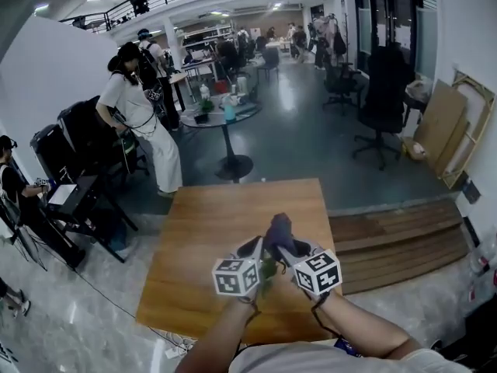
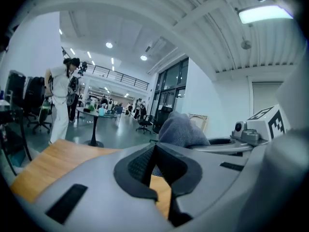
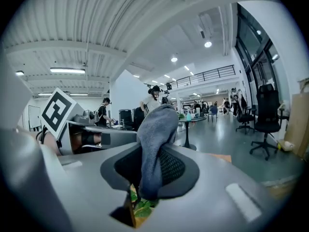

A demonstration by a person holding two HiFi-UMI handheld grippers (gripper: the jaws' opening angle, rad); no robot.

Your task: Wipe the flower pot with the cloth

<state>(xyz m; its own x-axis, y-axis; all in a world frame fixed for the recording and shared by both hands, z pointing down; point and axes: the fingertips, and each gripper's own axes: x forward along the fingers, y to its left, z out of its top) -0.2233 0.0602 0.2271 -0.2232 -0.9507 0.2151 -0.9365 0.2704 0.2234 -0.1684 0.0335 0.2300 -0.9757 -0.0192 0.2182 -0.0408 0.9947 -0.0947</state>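
Observation:
Over the wooden table [image 1: 206,231] my two grippers stand close together. My right gripper [image 1: 284,247] is shut on a grey cloth [image 1: 279,227], which sticks up past its fingertips. In the right gripper view [image 3: 149,174] the cloth [image 3: 155,129] is pinched between the pads, and green leaves [image 3: 141,208] show just beneath. The same leaves [image 1: 268,271] peek out between the marker cubes; the pot itself is hidden under the grippers. My left gripper [image 1: 255,246] sits just left of the cloth. In the left gripper view [image 2: 154,147] its pads meet with nothing seen between them, the cloth [image 2: 181,128] right behind.
A low wooden step platform [image 1: 400,235] lies to the right of the table. Beyond it stand a round pedestal table [image 1: 225,120], black office chairs [image 1: 384,92], and people [image 1: 144,123] at the left. Cardboard sheets [image 1: 443,127] lean on the right wall.

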